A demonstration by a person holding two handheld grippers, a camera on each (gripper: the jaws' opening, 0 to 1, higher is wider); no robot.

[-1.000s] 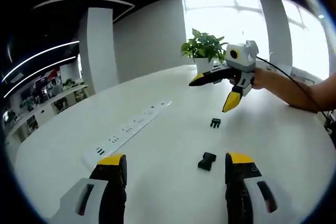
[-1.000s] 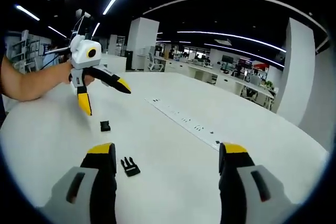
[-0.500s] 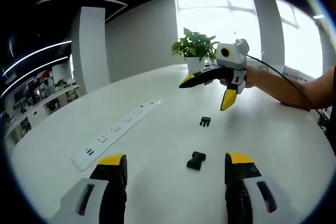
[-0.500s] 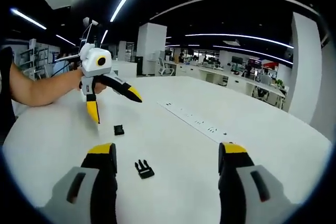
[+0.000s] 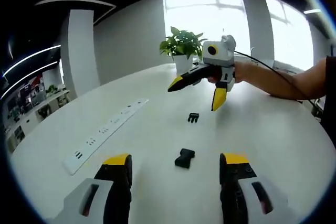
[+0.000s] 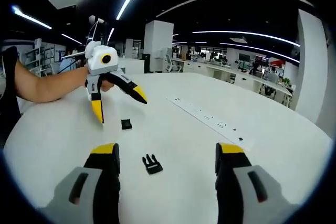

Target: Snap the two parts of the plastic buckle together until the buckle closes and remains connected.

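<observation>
Both buckle halves lie apart mid-tabletop (image 5: 273,129): socket (image 5: 184,158), pronged clip (image 6: 151,163). Left gripper (image 5: 176,165) and right gripper (image 6: 165,155) both gape, empty.

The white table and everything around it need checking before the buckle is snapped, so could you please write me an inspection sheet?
Surface: white table, bare around the parts.
Job's things: socket half and pronged half lie apart, unjoined, ungripped.
Clutter: power strip flat on the table.
Grippers: left gripper and right gripper both open, raised over the halves.
Cables: black cable trails from the right gripper.
Surroundings: potted plant, bright window, office desks behind.
</observation>
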